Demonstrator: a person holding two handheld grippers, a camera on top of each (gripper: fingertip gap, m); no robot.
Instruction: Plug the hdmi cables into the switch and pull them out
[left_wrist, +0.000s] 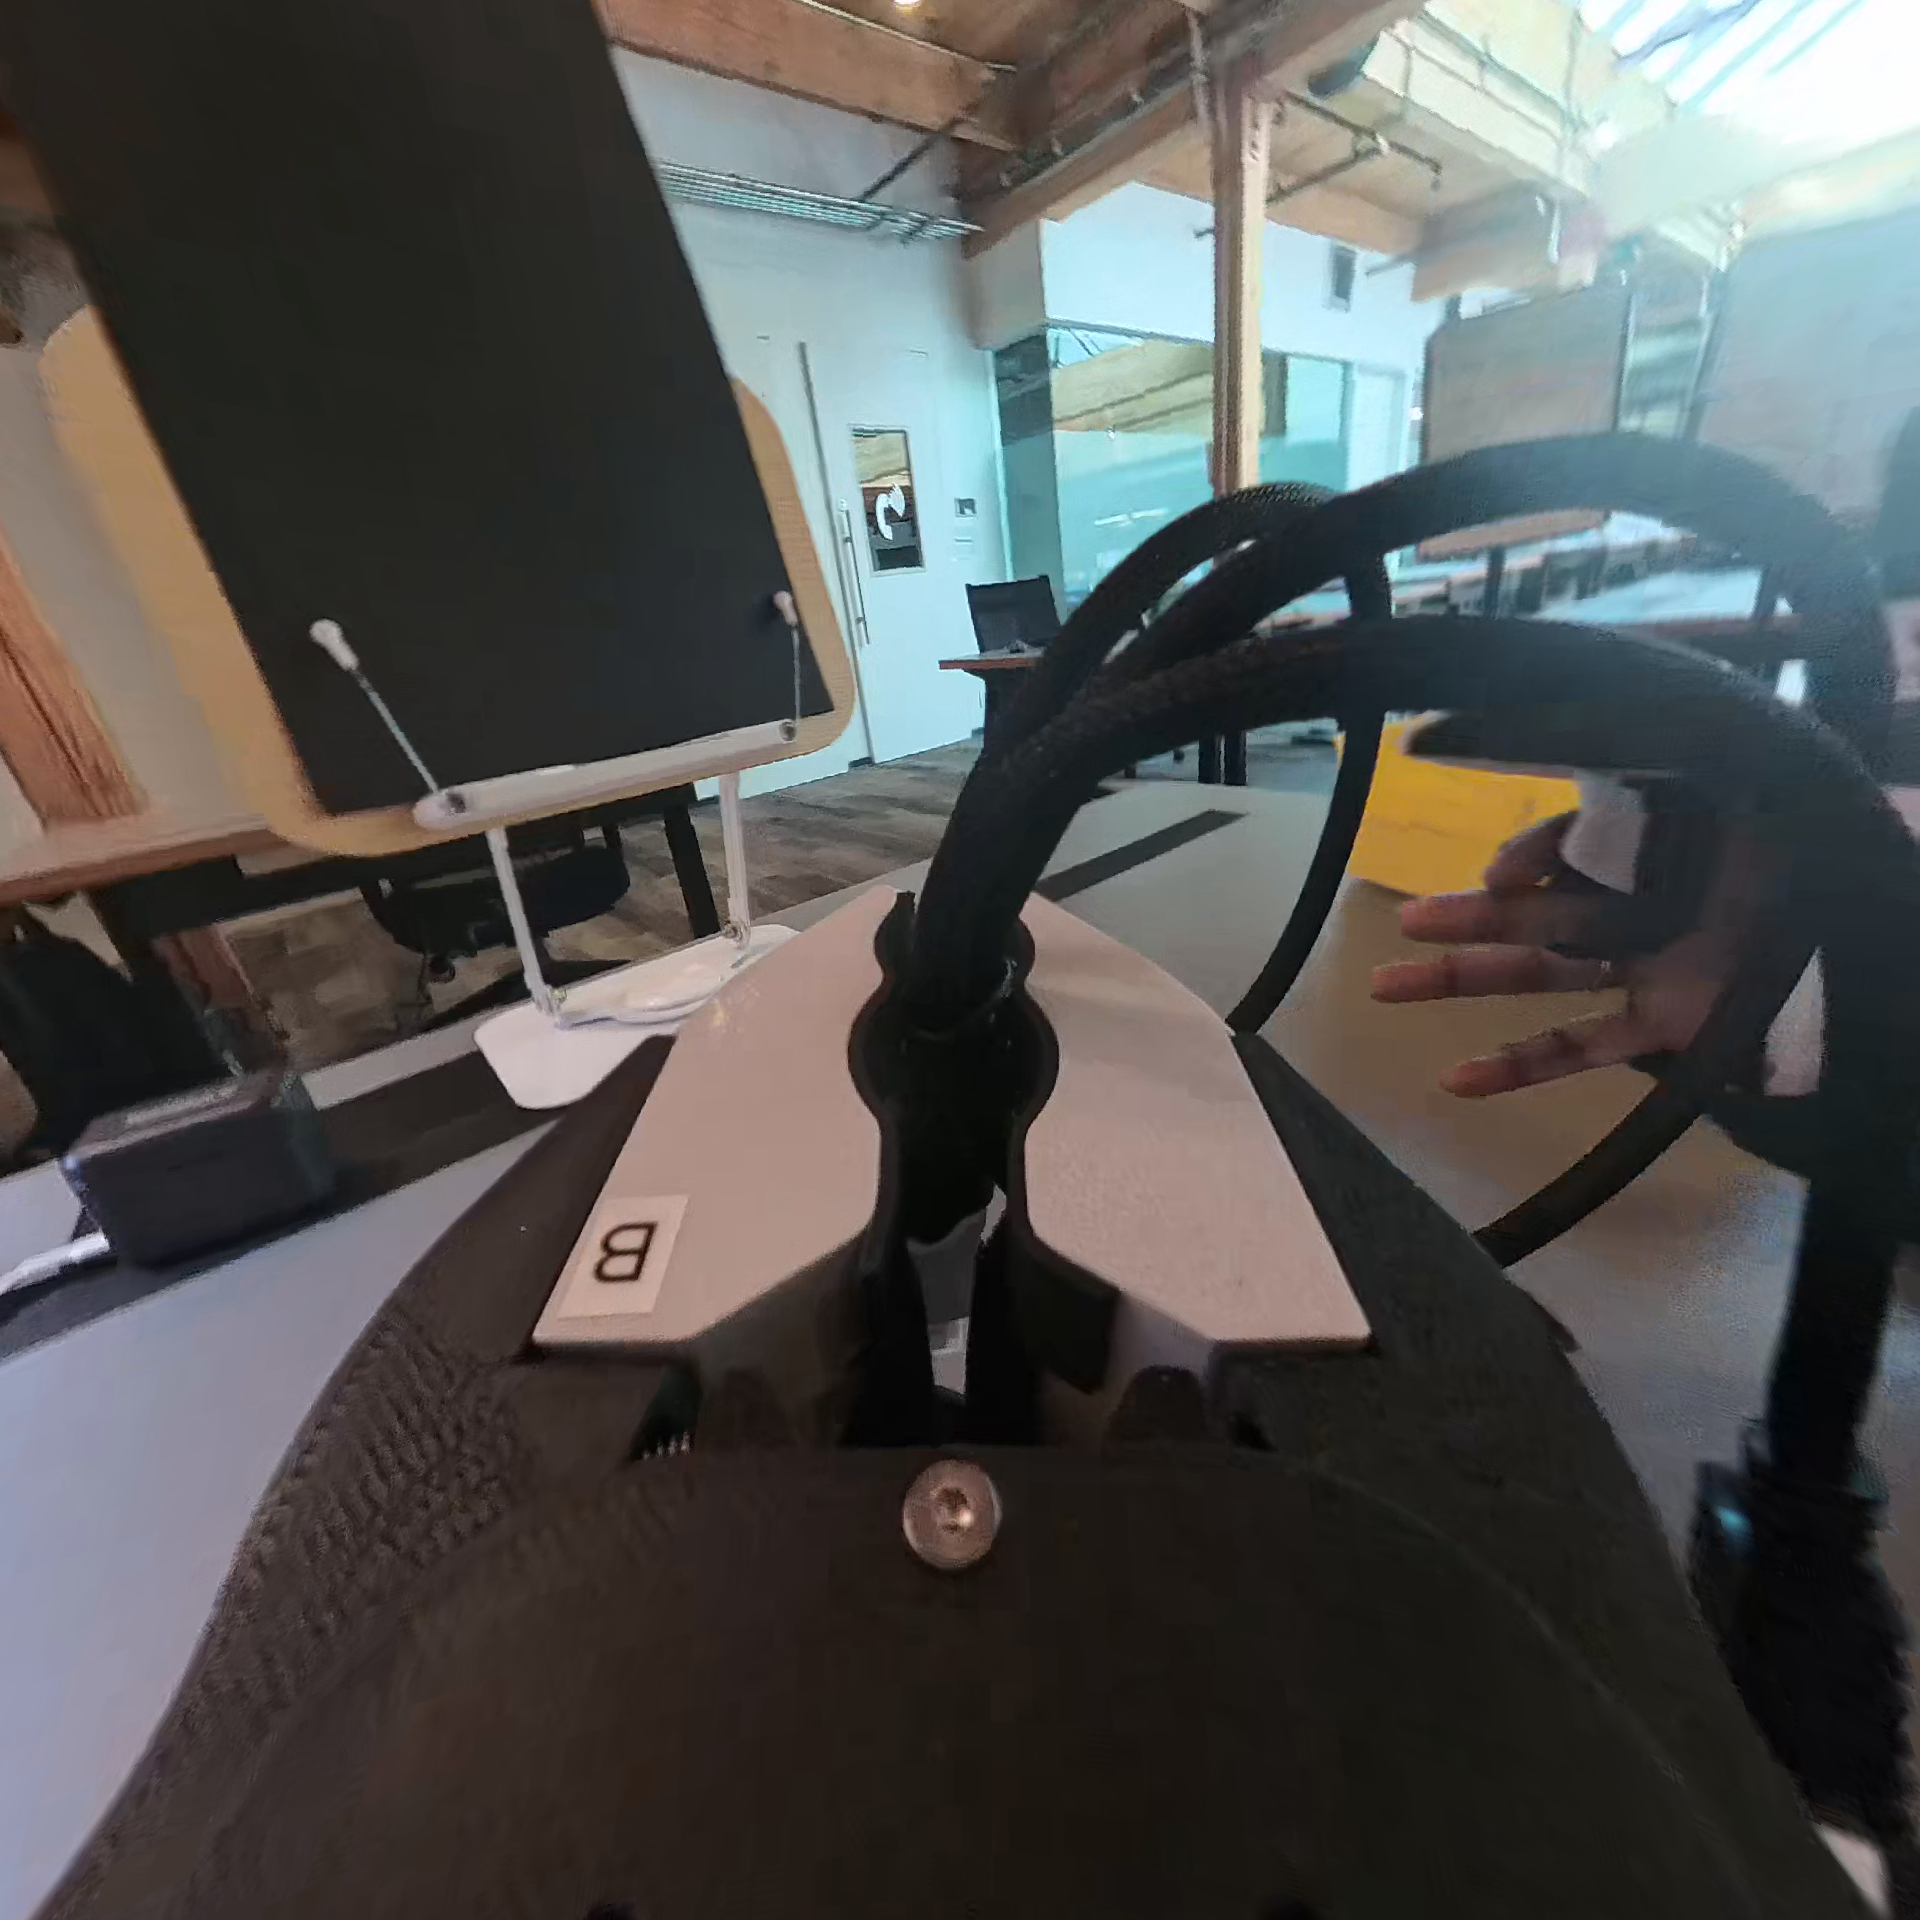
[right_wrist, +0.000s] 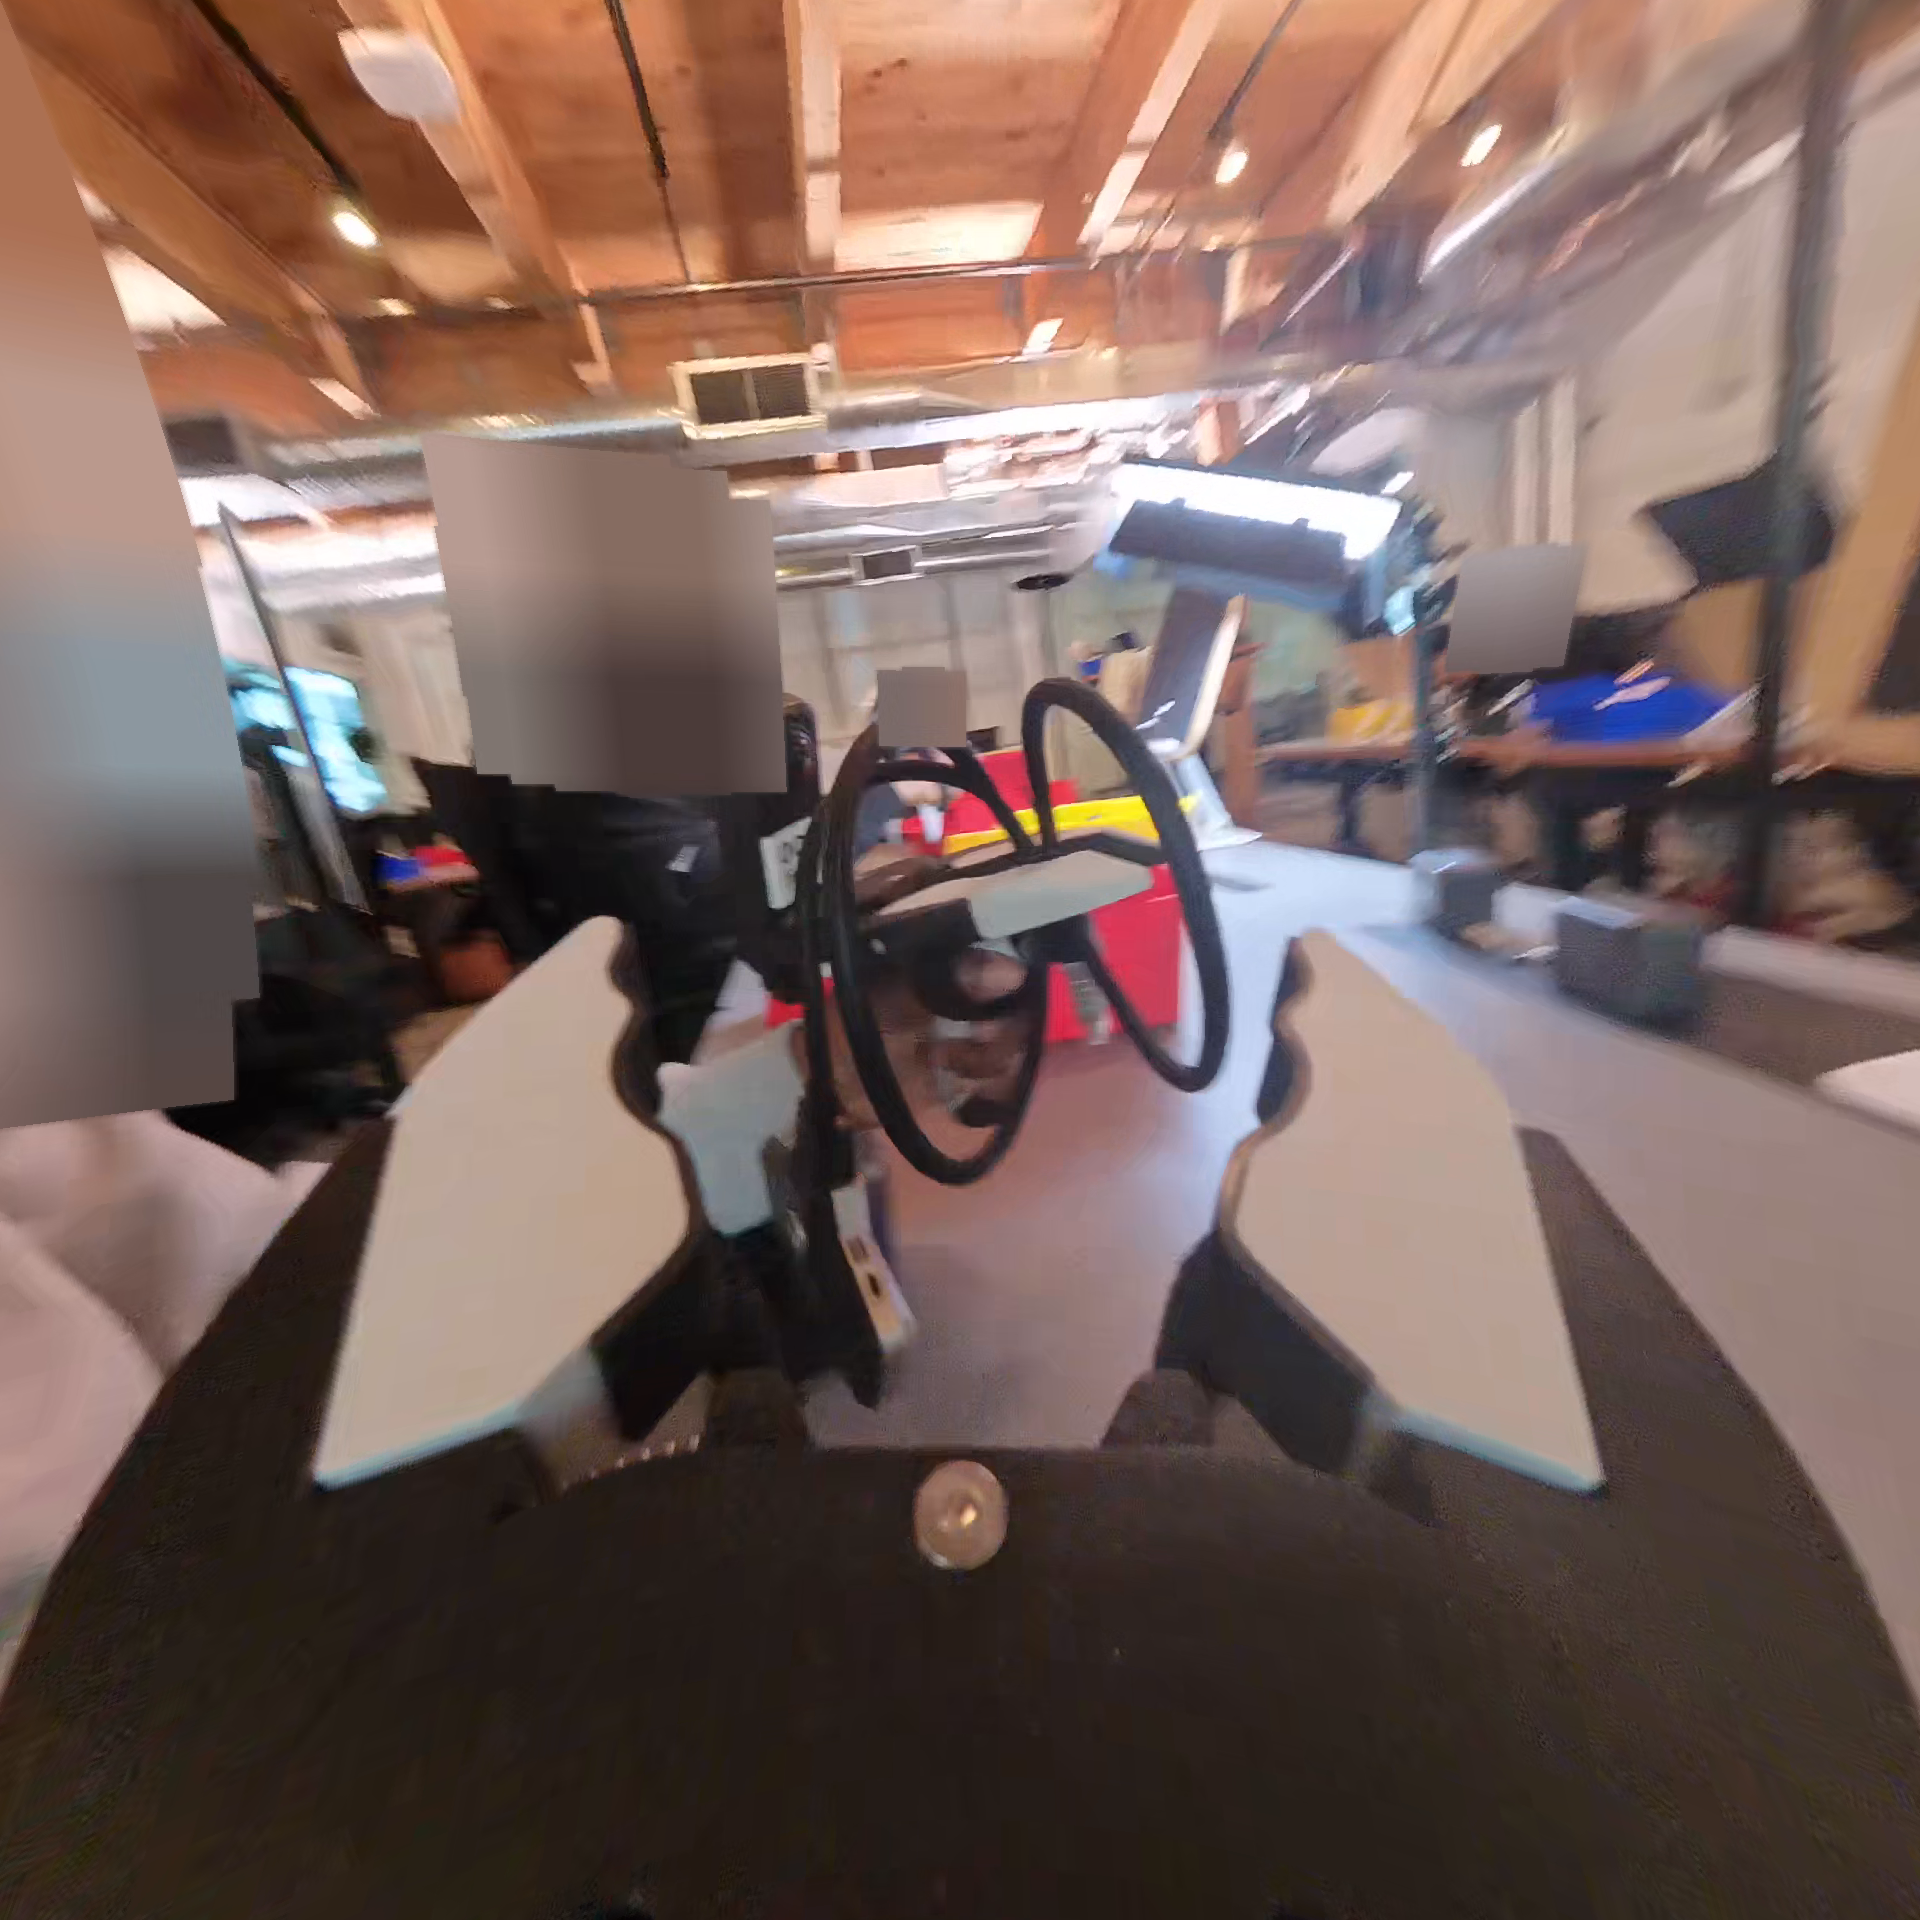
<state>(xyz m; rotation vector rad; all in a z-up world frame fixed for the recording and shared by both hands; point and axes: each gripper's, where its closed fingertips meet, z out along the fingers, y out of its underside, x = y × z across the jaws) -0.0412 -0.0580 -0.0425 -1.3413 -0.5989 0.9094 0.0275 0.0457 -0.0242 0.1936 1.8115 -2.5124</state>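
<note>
My left gripper (left_wrist: 956, 935) is shut on a coiled bundle of black braided HDMI cables (left_wrist: 1195, 686) and holds it above the grey table (left_wrist: 208, 1455). The loops arch up and to the right, and one dark connector end (left_wrist: 1745, 1558) hangs at the lower right. My right gripper (right_wrist: 961, 940) is wide open and empty. Beyond it I see the cable loops (right_wrist: 1205, 935), a grey finger (right_wrist: 1060, 883) of the left gripper, and a silver plug end (right_wrist: 873, 1288) hanging down. A dark grey box (left_wrist: 197, 1164), which may be the switch, sits on the table at left.
A person's open hand (left_wrist: 1558, 987) is beside the cable loops. A black board on a white stand (left_wrist: 416, 416) stands at the back left. A yellow bin (left_wrist: 1455, 821) is behind the cables. Two grey boxes (right_wrist: 1631, 961) sit at the table's right.
</note>
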